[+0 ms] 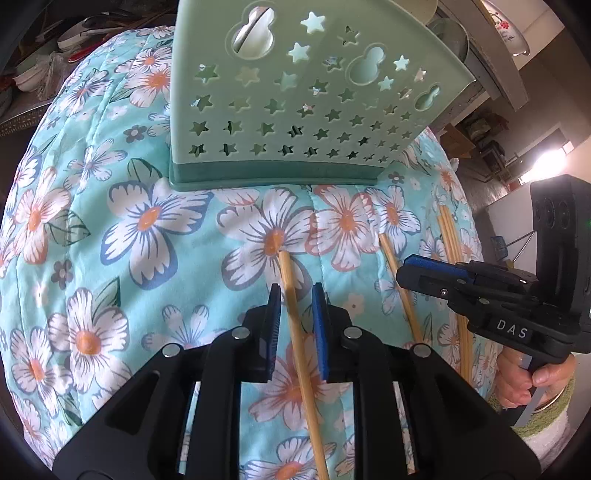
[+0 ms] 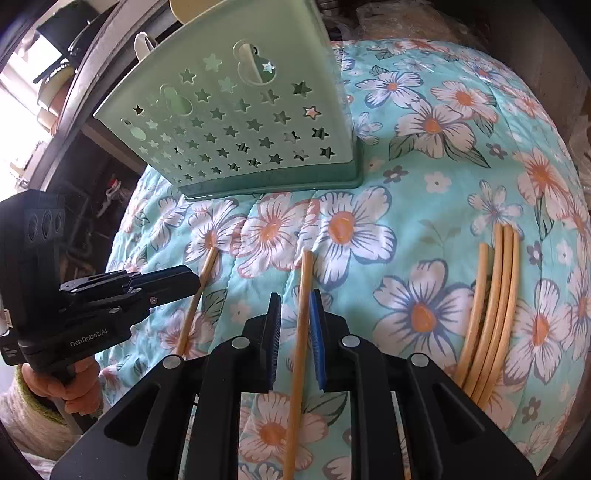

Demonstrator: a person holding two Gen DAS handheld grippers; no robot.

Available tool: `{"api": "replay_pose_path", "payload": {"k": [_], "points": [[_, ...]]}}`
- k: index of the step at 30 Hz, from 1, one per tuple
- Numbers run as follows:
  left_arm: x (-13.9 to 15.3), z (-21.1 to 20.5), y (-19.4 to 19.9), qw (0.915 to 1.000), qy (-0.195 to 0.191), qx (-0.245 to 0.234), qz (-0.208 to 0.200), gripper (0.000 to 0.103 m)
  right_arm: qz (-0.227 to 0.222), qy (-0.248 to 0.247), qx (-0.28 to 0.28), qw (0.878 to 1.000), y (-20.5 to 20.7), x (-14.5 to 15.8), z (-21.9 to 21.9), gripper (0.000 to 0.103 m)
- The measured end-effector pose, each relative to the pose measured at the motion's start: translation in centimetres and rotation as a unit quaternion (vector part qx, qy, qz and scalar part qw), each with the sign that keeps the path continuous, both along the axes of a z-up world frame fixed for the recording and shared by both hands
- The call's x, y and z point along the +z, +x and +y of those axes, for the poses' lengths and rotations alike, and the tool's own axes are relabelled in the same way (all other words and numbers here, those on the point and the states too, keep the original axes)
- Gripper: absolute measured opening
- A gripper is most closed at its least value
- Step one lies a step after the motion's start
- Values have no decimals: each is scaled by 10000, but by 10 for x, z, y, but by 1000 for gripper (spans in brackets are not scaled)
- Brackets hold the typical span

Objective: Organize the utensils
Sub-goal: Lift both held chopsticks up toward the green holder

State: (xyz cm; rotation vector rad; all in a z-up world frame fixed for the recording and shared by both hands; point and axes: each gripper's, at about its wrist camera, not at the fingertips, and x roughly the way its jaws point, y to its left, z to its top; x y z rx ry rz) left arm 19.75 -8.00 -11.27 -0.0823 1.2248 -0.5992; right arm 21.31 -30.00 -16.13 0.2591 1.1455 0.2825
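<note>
A mint-green utensil holder (image 1: 295,110) (image 2: 240,122) with star cut-outs stands at the back of the floral cloth. A single wooden chopstick (image 1: 286,269) lies on the cloth between the blue pads of my left gripper (image 1: 295,291), which is open with a gap on each side of the stick. Another chopstick (image 2: 304,273) lies between the pads of my right gripper (image 2: 295,299), also open, the stick close to the right pad. Each gripper shows in the other's view: the right gripper (image 1: 406,266) above its chopstick (image 1: 389,258), the left gripper (image 2: 192,280) over its own (image 2: 207,266).
A bundle of several chopsticks (image 2: 491,314) (image 1: 452,251) lies on the quilted floral cloth (image 1: 110,221) to the right of both grippers. A person's hand (image 1: 532,380) in a green-cuffed sleeve holds the right gripper. Shelves with dishes (image 1: 506,26) stand behind the holder.
</note>
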Motion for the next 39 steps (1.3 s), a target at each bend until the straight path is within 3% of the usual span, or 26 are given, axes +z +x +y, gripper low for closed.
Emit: {"api": "replay_pose_path", "payload": {"k": [7,10,16,20,24,30,34,39], "points": [[-12,-10,12,9996,223,-98,112,16,55,-392,92,9992,19,-11,16,16],[-12,-14,12,9993,353,-139,10,12,11,-478,97,9988,19,-13,18,11],[-14,-23,11,9990,432,-93,-89,7,-157,-305,43,9994,13,-3,15,7],[-4,-15,8,9995,275,48,-128,6,-400,-153,-17,9991,0,19,8,7],[28,6,1,9992,-15,151,-376,5,-736,24,-90,9972,-10,47,-1,7],[102,35,-7,9931,-592,198,-992,6,-1379,249,-172,9900,-31,98,-18,7],[156,47,-10,9837,-976,256,-1487,6,-1758,362,-203,9835,-45,125,-30,7],[219,58,-12,9656,-1303,383,-2215,6,-2006,483,-215,9782,-59,141,-36,7]]}}
